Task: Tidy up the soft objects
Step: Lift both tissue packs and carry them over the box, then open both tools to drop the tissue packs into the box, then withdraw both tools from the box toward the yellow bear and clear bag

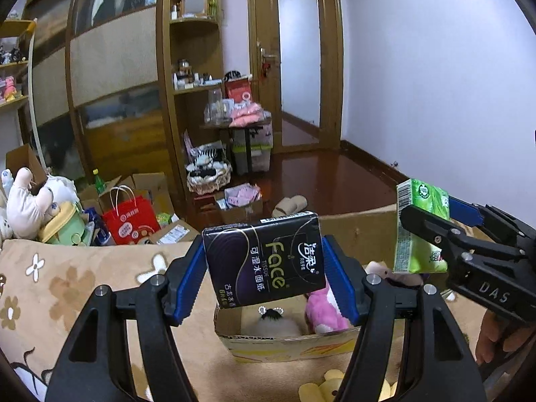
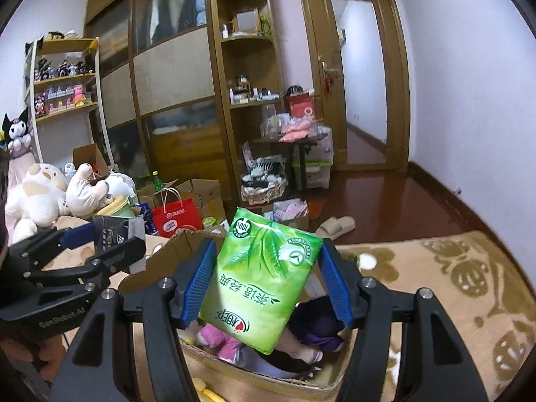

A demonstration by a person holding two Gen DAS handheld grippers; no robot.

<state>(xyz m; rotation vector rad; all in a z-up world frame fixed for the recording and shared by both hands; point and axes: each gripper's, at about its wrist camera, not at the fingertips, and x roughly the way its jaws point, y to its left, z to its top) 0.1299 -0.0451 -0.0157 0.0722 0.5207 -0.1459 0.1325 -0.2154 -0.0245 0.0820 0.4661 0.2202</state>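
My left gripper (image 1: 264, 269) is shut on a black tissue pack (image 1: 264, 258) and holds it above an open cardboard box (image 1: 288, 343) on the bed. The box holds a pink plush (image 1: 323, 311) and a white fluffy toy (image 1: 271, 323). My right gripper (image 2: 266, 283) is shut on a green tissue pack (image 2: 264, 278) over the same box (image 2: 268, 373). The right gripper also shows at the right of the left wrist view (image 1: 423, 231) with the green pack (image 1: 420, 234). The left gripper shows at the left of the right wrist view (image 2: 107, 238).
The box sits on a tan flowered blanket (image 1: 67, 284). Plush toys (image 2: 50, 194), a red paper bag (image 2: 176, 217) and cardboard boxes lie on the floor beyond the bed. A yellow plush (image 1: 330, 385) lies by the box's near side. Wardrobe, shelves and a door stand behind.
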